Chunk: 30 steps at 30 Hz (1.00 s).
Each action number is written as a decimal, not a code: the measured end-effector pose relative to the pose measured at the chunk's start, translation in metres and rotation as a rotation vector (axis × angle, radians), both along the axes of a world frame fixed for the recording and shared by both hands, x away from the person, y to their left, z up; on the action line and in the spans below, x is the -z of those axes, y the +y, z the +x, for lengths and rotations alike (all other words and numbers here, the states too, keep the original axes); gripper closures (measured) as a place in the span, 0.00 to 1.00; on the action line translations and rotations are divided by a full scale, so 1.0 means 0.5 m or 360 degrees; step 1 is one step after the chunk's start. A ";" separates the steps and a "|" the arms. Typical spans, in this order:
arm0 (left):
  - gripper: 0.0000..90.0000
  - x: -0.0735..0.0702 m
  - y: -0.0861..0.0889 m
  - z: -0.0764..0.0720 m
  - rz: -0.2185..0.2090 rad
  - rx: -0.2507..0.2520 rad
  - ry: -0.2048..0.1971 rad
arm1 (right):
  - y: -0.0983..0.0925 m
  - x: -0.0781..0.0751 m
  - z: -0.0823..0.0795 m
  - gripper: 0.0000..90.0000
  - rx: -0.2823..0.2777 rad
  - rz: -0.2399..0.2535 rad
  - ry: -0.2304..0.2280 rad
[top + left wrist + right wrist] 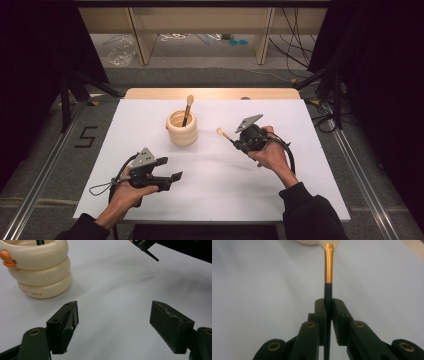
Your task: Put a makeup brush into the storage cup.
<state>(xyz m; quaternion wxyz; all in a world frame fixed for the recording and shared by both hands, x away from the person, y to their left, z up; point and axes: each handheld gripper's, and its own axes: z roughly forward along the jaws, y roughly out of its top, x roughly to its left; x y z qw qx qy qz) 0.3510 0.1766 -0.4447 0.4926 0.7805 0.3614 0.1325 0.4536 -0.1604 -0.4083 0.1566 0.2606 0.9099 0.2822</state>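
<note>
A cream ringed holder (182, 128) stands on the white table (215, 185) with one makeup brush (187, 109) upright inside it. My right gripper (236, 142) is shut on a second brush (223, 133), whose pale tip points left toward the holder. In the right gripper view the black handle runs between the pressed jaws and the gold ferrule (328, 266) sticks out ahead. My left gripper (170, 169) hovers low over the front left of the table, open, nothing between its fingers (65, 322). The holder (40, 270) sits ahead and to its left.
A wooden strip (210, 93) borders the table's far edge. Black stands and cables crowd the floor at both sides, and a shelf unit (200, 25) stands behind.
</note>
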 end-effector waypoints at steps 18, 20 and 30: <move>0.26 0.000 0.001 0.001 0.0001 -0.0001 0.0001 | 0.006 -0.015 0.028 0.93 0.0021 0.0191 -0.0130; 0.26 0.001 0.001 0.002 0.0001 -0.0003 0.0002 | 0.007 -0.016 0.029 0.93 0.0025 0.0199 -0.0131; 0.26 0.000 0.003 0.003 0.0011 -0.0001 -0.0011 | 0.022 -0.040 0.039 0.93 0.0012 0.0322 -0.0134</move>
